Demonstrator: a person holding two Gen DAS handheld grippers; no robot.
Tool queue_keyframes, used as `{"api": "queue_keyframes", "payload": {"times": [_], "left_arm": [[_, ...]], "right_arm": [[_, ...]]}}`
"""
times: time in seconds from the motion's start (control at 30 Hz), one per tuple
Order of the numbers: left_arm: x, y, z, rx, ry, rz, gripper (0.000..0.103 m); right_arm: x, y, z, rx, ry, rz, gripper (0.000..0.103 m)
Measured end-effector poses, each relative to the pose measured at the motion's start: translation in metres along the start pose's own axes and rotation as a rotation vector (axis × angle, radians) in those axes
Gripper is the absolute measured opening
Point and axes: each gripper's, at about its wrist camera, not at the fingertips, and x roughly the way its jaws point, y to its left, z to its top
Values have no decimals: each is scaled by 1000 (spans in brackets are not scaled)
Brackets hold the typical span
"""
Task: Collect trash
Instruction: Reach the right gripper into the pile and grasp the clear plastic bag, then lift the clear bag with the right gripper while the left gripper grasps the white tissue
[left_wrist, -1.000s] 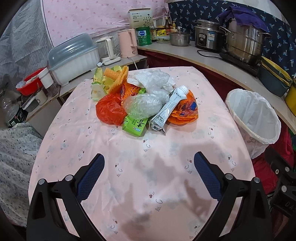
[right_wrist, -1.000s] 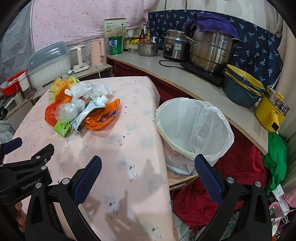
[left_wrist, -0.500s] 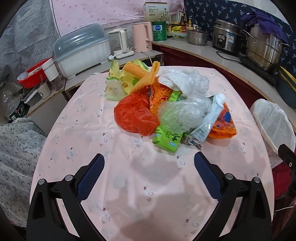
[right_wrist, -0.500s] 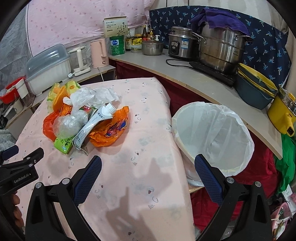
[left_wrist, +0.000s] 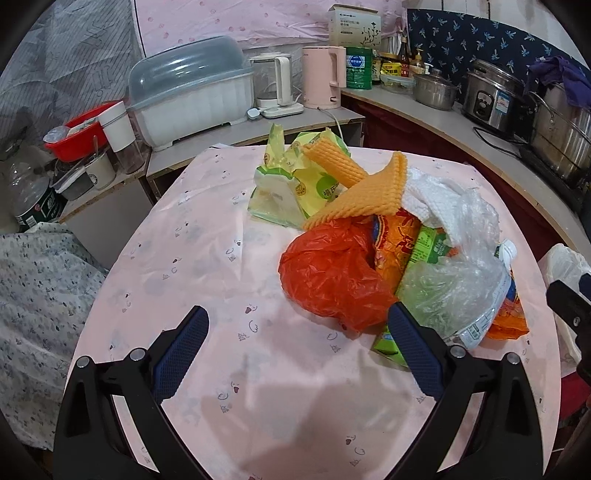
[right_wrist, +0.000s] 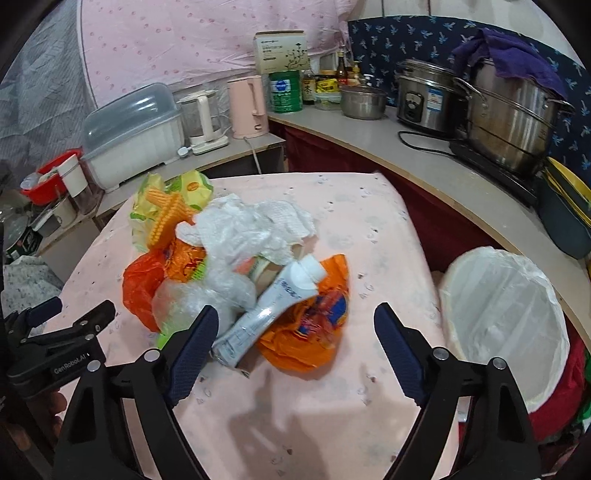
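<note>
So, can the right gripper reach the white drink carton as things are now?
Probably yes. The right gripper is open, and the white drink carton lies on top of the pile just ahead of its fingers, with nothing covering it. The orange wrapper lies beneath it.

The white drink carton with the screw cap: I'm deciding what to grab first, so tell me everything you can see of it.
The drink carton is a slim white-and-grey pack with blue print and a white screw cap at its far end. It looks squashed and creased, and lies flat, tilted diagonally. It rests on the orange snack wrapper, beside the clear plastic bag, at the near edge of the pile. Its lower end sits between the open right gripper fingers, untouched.
</note>
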Motion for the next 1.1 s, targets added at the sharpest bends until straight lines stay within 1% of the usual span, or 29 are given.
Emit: {"api": "queue_keyframes", "payload": {"times": [0.1, 0.2, 0.3, 0.4, 0.5, 0.53, 0.73, 0.87, 1.1], "left_arm": [[5, 9, 3, -15, 4, 4, 93], [10, 14, 6, -28, 8, 6, 93], [14, 17, 9, -33, 9, 1, 93], [17, 17, 13, -32, 8, -8, 93], [19, 14, 16, -26, 7, -19, 93], [19, 12, 17, -25, 7, -23, 93], [17, -8, 25, -15, 1, -67, 93], [13, -27, 33, -1, -12, -110, 93], [22, -59, 50, -32, -5, -195, 91]], "right_arm": [[19, 22, 12, -28, 12, 44, 73], [39, 38, 22, -28, 33, 87, 73], [64, 52, 24, -47, 68, 90, 71], [85, 56, 20, -56, 120, 90, 48], [83, 47, 16, -22, 119, 130, 35], [79, 45, 15, -18, 113, 132, 33], [46, 19, 22, 22, 29, 98, 30], [29, -4, 29, 53, -19, 44, 30], [22, -47, 34, 129, -47, -46, 30]]}}
